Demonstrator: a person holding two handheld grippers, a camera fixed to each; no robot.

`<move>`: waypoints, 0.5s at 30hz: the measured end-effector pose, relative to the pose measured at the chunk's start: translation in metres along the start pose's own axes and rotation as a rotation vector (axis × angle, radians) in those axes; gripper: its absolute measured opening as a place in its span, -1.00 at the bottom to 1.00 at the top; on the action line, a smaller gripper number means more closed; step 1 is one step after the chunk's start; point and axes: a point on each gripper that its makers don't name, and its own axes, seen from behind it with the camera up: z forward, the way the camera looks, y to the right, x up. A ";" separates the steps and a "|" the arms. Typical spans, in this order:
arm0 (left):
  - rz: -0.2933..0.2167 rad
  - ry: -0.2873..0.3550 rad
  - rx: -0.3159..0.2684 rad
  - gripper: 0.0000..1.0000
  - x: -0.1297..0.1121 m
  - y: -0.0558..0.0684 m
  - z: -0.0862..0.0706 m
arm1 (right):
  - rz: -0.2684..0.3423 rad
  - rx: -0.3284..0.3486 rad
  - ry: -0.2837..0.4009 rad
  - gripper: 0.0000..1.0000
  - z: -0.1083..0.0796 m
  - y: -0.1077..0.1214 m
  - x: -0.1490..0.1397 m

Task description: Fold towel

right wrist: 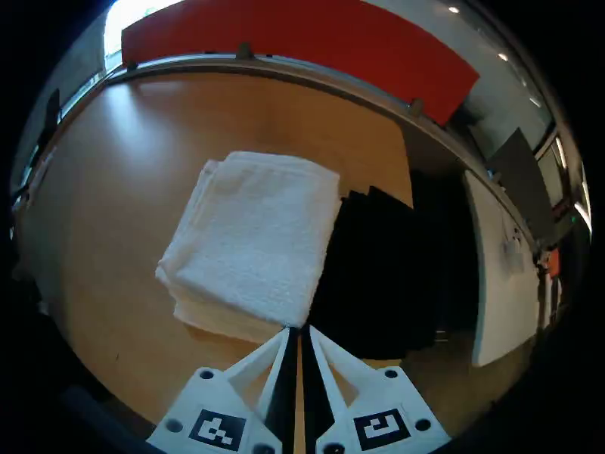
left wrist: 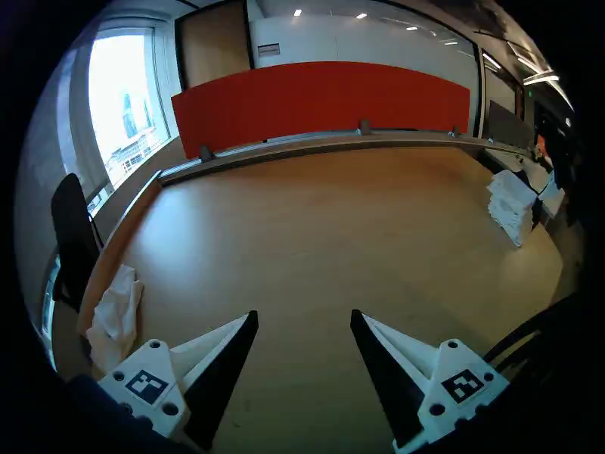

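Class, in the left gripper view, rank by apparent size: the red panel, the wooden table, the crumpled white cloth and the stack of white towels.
1. wooden table
2. red panel
3. crumpled white cloth and stack of white towels look about alike; the cloth is nearer the camera, so no ranking.

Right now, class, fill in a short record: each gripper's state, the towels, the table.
table: wooden
folded towels: white, stacked, beside table's edge
crumpled cloth: white, at a table edge
left gripper: open, holding nothing, over bare table
right gripper: shut, tips close to folded towels' near edge
divider: red, along far side
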 end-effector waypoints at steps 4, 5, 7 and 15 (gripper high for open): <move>0.000 -0.002 0.003 0.81 0.000 -0.001 0.000 | -0.001 0.001 -0.014 -0.94 0.005 -0.003 -0.006; 0.000 -0.002 0.004 0.81 0.000 -0.002 0.000 | -0.001 0.001 -0.018 -0.94 0.006 -0.004 -0.007; 0.000 -0.003 0.005 0.81 0.000 -0.002 0.000 | 0.002 -0.002 -0.021 -0.94 0.007 -0.004 -0.009; 0.004 -0.005 0.007 0.81 0.000 -0.003 0.000 | 0.017 -0.012 -0.026 -0.94 0.010 -0.001 -0.010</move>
